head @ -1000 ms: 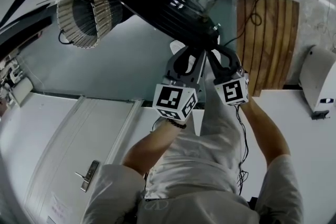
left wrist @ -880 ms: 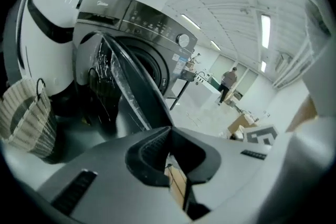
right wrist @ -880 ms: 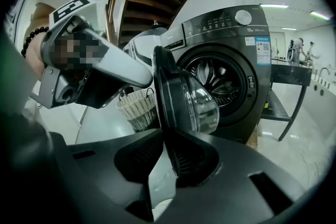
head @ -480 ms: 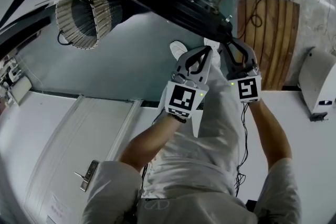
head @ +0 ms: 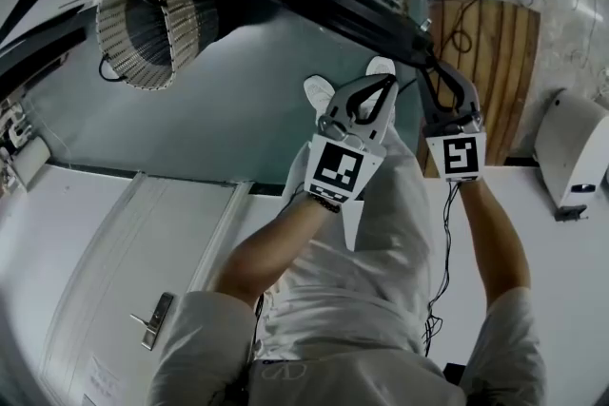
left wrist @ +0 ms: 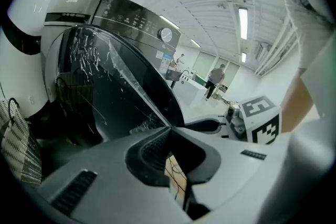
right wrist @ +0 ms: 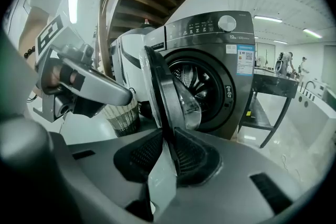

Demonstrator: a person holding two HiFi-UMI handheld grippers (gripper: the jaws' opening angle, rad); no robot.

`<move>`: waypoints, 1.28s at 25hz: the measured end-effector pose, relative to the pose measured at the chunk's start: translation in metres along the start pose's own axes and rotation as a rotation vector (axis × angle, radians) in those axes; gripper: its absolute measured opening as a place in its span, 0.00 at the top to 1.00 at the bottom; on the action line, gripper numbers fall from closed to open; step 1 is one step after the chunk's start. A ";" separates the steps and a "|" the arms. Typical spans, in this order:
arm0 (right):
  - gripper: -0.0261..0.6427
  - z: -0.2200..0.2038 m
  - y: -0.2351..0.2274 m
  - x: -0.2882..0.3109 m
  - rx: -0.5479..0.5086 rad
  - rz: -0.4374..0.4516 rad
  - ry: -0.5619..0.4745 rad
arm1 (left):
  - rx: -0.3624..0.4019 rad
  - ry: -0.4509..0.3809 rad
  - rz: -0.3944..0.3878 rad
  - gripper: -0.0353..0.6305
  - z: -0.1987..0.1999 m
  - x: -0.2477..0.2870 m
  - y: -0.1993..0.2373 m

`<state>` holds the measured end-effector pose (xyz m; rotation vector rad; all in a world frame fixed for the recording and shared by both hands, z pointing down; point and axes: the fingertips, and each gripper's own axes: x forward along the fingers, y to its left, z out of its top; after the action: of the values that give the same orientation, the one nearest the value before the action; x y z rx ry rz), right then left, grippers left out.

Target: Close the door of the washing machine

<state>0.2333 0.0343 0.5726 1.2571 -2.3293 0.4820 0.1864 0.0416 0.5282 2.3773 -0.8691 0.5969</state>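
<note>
The dark grey washing machine (right wrist: 210, 76) stands with its round glass door (right wrist: 170, 86) swung out, edge-on in the right gripper view. My right gripper (right wrist: 164, 139) has the door's rim between its pads. Its jaws have just been opening a little, and the rim still fills the gap. In the head view the right gripper (head: 430, 64) sits at the door's (head: 352, 0) free edge. My left gripper (head: 385, 83) is shut on nothing, just left of it. Its closed tips (left wrist: 170, 131) lie against the door's outer glass (left wrist: 105, 86).
A wicker laundry basket (head: 152, 29) stands beside the machine on the teal floor. A wooden slatted panel (head: 485, 71) and a white appliance (head: 571, 147) are on the right. A dark metal stand (right wrist: 273, 97) is next to the machine.
Both grippers have moved right and up in the head view, and the door has swung with them. The left gripper's jaws, apart a second ago, have closed.
</note>
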 end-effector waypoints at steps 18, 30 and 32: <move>0.82 0.016 -0.055 0.013 0.009 -0.073 -0.022 | 0.068 -0.070 -0.003 0.94 0.029 0.035 -0.001; 0.82 0.031 -0.093 0.029 -0.009 -0.100 -0.054 | 0.058 -0.147 0.007 0.94 0.061 0.060 0.009; 0.82 0.031 -0.099 0.031 -0.016 -0.099 -0.044 | 0.071 -0.148 0.002 0.94 0.065 0.065 0.010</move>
<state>0.2952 -0.0541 0.5726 1.3812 -2.2891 0.4051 0.2383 -0.0338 0.5190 2.5105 -0.9278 0.4644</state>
